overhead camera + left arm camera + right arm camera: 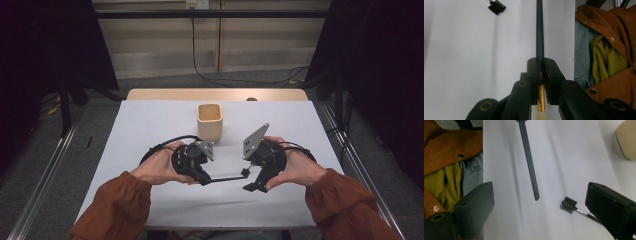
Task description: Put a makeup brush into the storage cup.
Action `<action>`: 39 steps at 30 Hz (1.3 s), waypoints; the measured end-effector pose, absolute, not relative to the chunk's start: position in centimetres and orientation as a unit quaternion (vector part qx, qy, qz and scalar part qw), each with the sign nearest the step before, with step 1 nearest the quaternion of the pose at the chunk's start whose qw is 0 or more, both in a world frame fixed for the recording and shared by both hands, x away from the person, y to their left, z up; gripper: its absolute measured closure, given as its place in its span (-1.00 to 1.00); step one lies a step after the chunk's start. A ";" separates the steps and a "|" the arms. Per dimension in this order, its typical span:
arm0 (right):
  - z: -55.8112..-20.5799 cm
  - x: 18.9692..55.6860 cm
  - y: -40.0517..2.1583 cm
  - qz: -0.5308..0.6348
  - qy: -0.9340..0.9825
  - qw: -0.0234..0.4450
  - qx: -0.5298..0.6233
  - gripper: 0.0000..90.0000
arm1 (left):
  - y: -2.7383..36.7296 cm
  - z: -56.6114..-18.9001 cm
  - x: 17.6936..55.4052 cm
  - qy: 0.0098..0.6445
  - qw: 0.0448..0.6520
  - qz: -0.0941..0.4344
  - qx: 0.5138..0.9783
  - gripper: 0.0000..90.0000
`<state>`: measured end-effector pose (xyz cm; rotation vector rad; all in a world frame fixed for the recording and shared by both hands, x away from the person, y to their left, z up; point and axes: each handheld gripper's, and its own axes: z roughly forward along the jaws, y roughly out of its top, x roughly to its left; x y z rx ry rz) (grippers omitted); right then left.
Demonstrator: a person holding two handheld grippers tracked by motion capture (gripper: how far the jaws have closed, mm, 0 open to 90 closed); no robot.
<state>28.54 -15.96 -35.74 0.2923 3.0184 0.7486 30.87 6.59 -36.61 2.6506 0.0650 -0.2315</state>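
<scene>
My left gripper [204,179] [540,72] is shut on a makeup brush [539,32] with a long dark handle, a gold ferrule and pale bristles. The handle [225,177] points right toward my right gripper [249,176]. In the right gripper view the right gripper [537,202] stands wide open, and the handle's free end [531,172] hangs between its jaws without touching them. A small black comb-headed brush [568,205] [496,7] lies on the white table beside the right gripper's far jaw. A beige square cup [209,121] [627,140] stands upright behind both grippers.
The white table top [150,125] has a wooden strip [215,94] along its far edge. The person's brown sleeves [115,205] come in from the near edge. Dark stands and cables flank the table on the floor.
</scene>
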 end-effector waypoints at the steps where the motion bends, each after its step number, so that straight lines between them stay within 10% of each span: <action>1: -35.8 28.6 -15.9 0.234 0.968 0.005 0.094 -0.81 | 6.6 -36.6 30.9 0.024 0.237 -0.085 0.967 0.86; 19: -37.1 29.3 -14.8 0.156 0.985 -0.010 0.072 -0.45 | 6.2 -36.8 30.8 0.020 0.229 -0.082 0.970 0.86; 39: -38.3 29.8 -13.9 0.142 0.988 -0.033 0.048 0.57 | 6.0 -37.1 30.7 0.020 0.228 -0.086 0.970 0.86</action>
